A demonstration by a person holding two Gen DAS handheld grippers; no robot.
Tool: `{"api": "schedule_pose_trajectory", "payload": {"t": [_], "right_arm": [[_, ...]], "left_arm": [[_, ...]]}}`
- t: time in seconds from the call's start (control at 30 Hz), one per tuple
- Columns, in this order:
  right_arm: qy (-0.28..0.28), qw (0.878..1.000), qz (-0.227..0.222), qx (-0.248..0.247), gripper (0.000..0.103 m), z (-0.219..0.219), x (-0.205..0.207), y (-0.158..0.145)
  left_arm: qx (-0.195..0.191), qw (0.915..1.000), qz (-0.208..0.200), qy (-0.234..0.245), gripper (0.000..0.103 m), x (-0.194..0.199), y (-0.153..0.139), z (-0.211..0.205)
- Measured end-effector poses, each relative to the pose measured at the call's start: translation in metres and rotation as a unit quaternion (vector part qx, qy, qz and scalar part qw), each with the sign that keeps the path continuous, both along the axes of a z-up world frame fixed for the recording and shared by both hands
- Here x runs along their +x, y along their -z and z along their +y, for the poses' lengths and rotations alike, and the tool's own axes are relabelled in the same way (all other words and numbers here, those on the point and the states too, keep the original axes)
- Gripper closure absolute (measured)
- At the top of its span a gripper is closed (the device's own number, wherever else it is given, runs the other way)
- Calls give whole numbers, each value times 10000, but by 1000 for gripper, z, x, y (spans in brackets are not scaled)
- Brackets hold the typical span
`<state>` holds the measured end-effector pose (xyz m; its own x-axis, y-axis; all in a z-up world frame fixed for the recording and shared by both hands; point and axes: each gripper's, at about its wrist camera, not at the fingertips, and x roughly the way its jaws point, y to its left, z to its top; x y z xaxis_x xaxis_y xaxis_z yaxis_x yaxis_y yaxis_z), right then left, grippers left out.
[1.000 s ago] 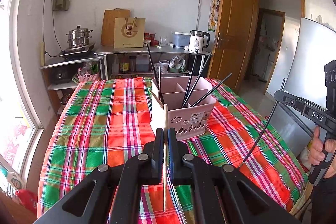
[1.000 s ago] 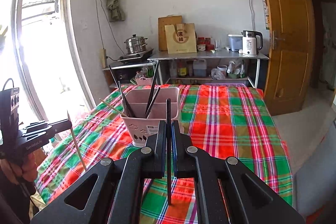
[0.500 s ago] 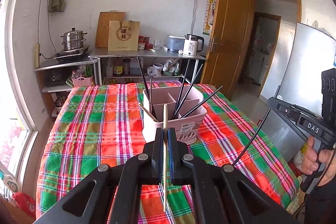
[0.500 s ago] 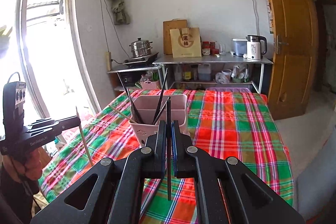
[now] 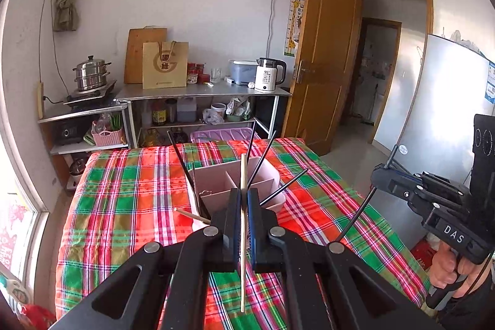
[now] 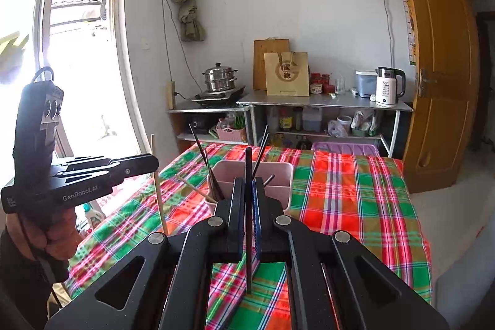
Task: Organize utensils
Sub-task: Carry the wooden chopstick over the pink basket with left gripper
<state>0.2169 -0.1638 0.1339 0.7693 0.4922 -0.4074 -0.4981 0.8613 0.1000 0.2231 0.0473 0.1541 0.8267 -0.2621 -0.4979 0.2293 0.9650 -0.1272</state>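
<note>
A pink divided utensil basket (image 5: 216,181) stands on the plaid tablecloth (image 5: 123,206), with several black chopsticks and a wooden one leaning in it; it also shows in the right wrist view (image 6: 238,172). My left gripper (image 5: 243,197) is shut on a light wooden chopstick (image 5: 243,175), held upright, above and in front of the basket. My right gripper (image 6: 249,187) is shut on a black chopstick (image 6: 248,163), also upright, near the basket. Each gripper shows in the other's view: the right (image 5: 379,175) with its black chopstick, the left (image 6: 151,163) with its wooden one.
A metal shelf unit (image 5: 201,95) stands beyond the table with a kettle (image 5: 269,76), paper bag (image 5: 165,64) and steamer pot (image 5: 91,73). A window (image 6: 77,51) is on the left, a wooden door (image 5: 324,51) and fridge (image 5: 442,101) on the right.
Both grippers have risen and drawn back from the basket, each still holding its chopstick. The basket now sits lower and partly behind the fingers in both views.
</note>
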Motion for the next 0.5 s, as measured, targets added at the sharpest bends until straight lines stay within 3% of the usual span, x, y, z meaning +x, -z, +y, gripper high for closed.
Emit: {"api": "schedule_pose_trajectory", "payload": {"t": [0.5], "right_arm": [[-137,9997,-191,79,98,13,5,-16]], "left_arm": [[-80,9998,-174,98,99,15,-22,-4]]}}
